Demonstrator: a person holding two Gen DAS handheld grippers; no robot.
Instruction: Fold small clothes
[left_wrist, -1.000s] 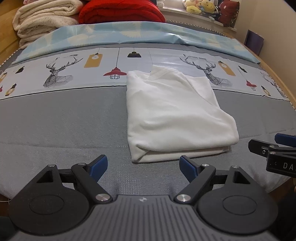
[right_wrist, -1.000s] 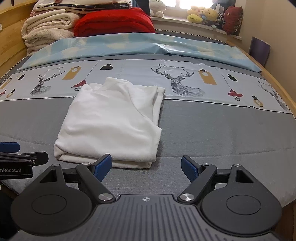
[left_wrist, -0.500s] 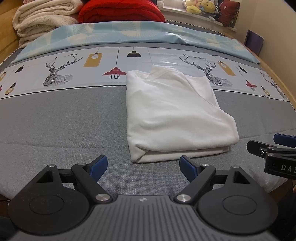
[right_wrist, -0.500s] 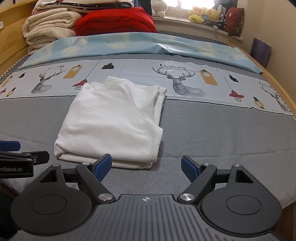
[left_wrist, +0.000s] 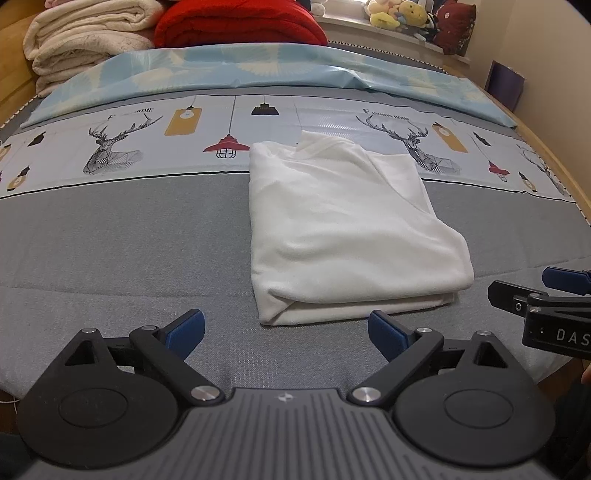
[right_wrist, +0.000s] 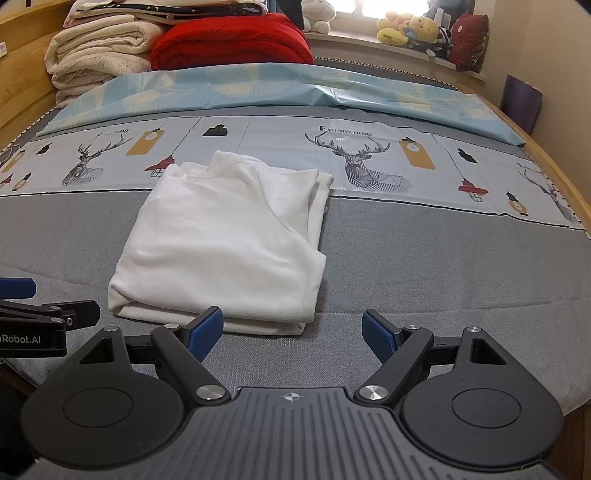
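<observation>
The folded white soft cotton garment (left_wrist: 347, 229) lies on the grey bed (left_wrist: 110, 243), long axis running away from both grippers. The left gripper (left_wrist: 286, 328), jaws just opened wider with nothing between them, sits just short of its near edge; the right gripper (right_wrist: 291, 328), wide open and empty, faces its near right corner

A folded garment (left_wrist: 347, 232) lies on the bed (left_wrist: 110, 236), just ahead of the left gripper (left_wrist: 286, 330) and the right gripper (right_wrist: 291, 330), which sit side by side at the near edge. Behind the garment a spread sheet (left_wrist: 258, 70) crosses the bed. Stacked blankets (right_wrist: 96, 55) and a folded quilt (right_wrist: 229, 40) lie beyond it, with soft toys (right_wrist: 413, 29) on the windowsill (right_wrist: 369, 46) to the right.
</observation>
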